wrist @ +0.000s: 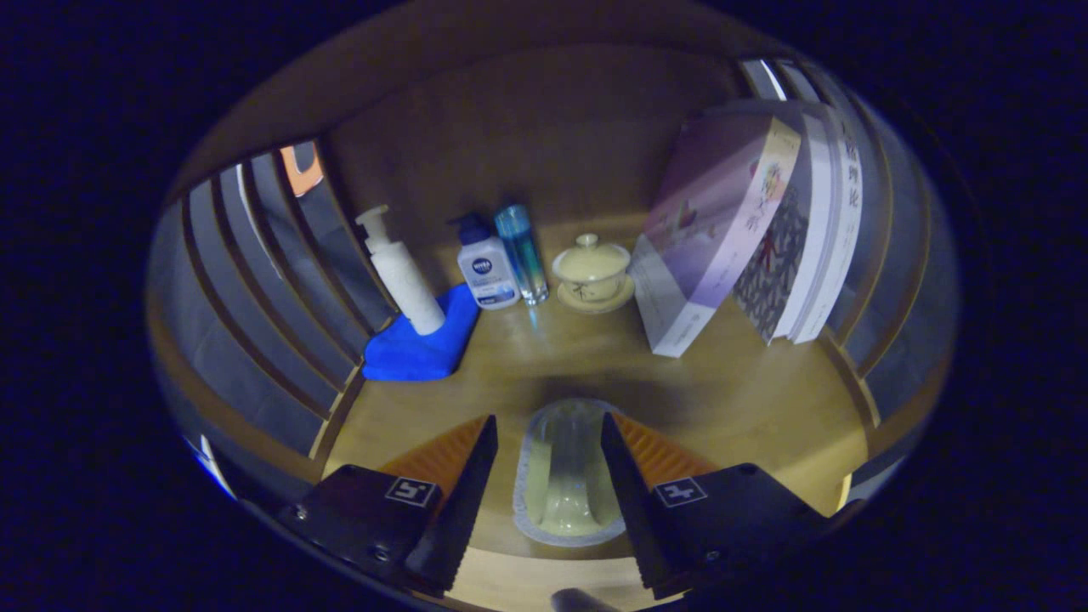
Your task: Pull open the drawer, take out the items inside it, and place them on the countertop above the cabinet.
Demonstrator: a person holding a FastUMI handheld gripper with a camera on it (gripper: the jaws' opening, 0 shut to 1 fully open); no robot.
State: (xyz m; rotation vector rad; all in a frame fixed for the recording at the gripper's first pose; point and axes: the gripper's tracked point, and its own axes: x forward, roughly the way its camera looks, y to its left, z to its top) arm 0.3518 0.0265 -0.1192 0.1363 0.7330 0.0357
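Between the tongs (pixel 549 446), upturned glass (pixel 568 467), lengthwise

The gripper (pixel 549 425) has two wedge-shaped jaws with ribbed inner-side faces that taper forward, each mounted on a dark, glossy block carrying a small square white tag with a black pattern, and round screws sit in the left block's lower edge.

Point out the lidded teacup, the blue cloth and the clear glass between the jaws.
Lidded teacup (pixel 592 267), gripper view, on the bowl's side.
Blue cloth (pixel 422 344), gripper view, on its bare front fold.
Clear glass (pixel 568 463), gripper view, on its body between the jaws.
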